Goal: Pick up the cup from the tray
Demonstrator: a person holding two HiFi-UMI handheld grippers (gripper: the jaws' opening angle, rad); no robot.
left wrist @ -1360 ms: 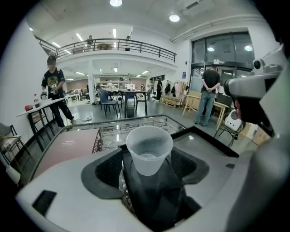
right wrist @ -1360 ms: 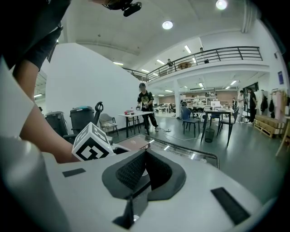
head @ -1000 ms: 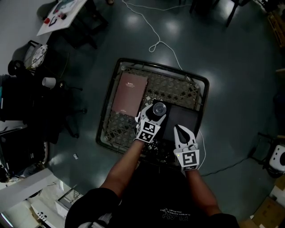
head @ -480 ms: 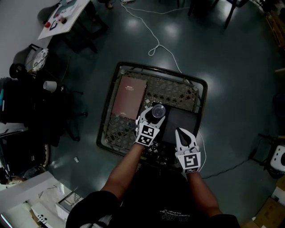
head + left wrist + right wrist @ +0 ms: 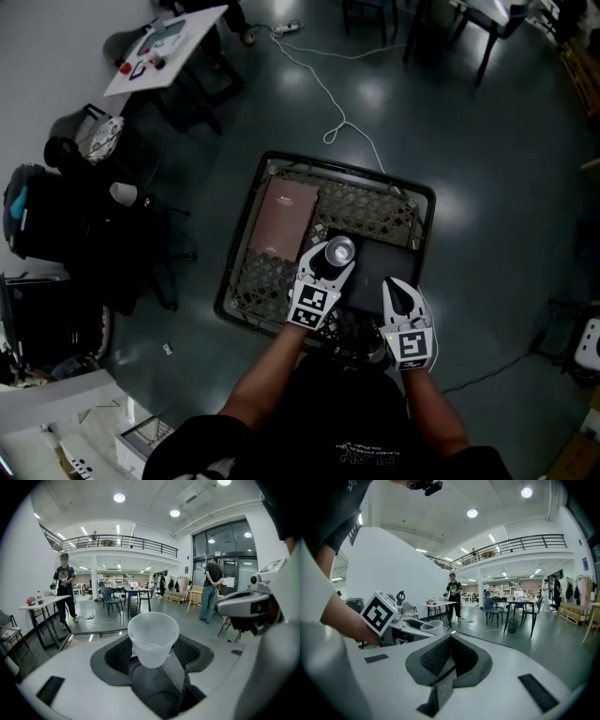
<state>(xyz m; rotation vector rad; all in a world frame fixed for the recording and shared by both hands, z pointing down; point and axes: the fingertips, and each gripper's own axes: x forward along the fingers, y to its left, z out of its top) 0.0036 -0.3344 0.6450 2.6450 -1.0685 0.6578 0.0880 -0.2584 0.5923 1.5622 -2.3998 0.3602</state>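
Holding the translucent white plastic cup [image 5: 339, 251] between its jaws, the left gripper [image 5: 328, 262] sits in the lower middle of the head view, over the near part of the black wire-mesh tray [image 5: 366, 202]. In the left gripper view both pads lie against the sides of the cup, which stands upright with its mouth upward, so the grasp seems to be made. The right gripper [image 5: 394, 289], at the lower right, has its jaws closed together on nothing. A brown rectangular book [image 5: 284, 217] lies flat in the left part of the tray, and a black flat panel [image 5: 389, 261] lies just right of the cup. I cannot tell if the bottom of the cup is free from the tray. To my judgement the gripping is done, and what is left is to raise the cup clearly above the rim.
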